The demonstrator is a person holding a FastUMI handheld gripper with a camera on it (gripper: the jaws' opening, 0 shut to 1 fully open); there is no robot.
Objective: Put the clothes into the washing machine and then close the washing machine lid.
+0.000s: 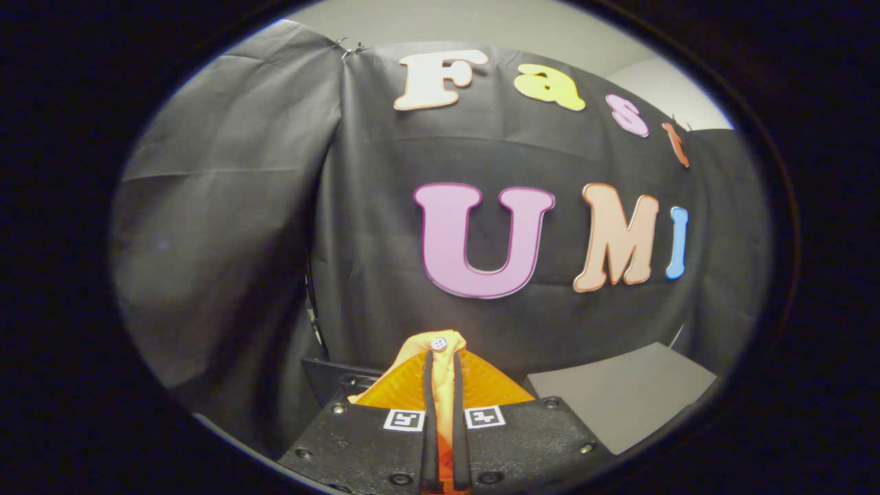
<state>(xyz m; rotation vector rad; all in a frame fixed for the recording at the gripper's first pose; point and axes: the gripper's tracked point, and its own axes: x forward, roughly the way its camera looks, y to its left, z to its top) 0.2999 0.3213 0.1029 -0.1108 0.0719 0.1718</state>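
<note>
One orange garment [440, 385] with a small white button [438, 343] sits pinched between the two fingers of our hand-held gripper [445, 361], which are nearly closed and press the cloth from both sides, so we judge it is grasping the garment. The cloth rises just past the fingertips and spreads out on both sides of them, and it is lifted in the air in front of the black wall cloth [385, 227]. Beyond the fingers, lower down, we see a grey flat surface [619, 395] and a dark edge [330, 378]; we cannot tell if these belong to the washing machine. We think the main risk is that the thin fold slides out of the fingers while we carry it, because only a narrow part is held. The hanging part could also catch on the machine rim and stay outside. On the gripper body we see two square black-and-white markers [403, 419], but no brand name that we can read.
</note>
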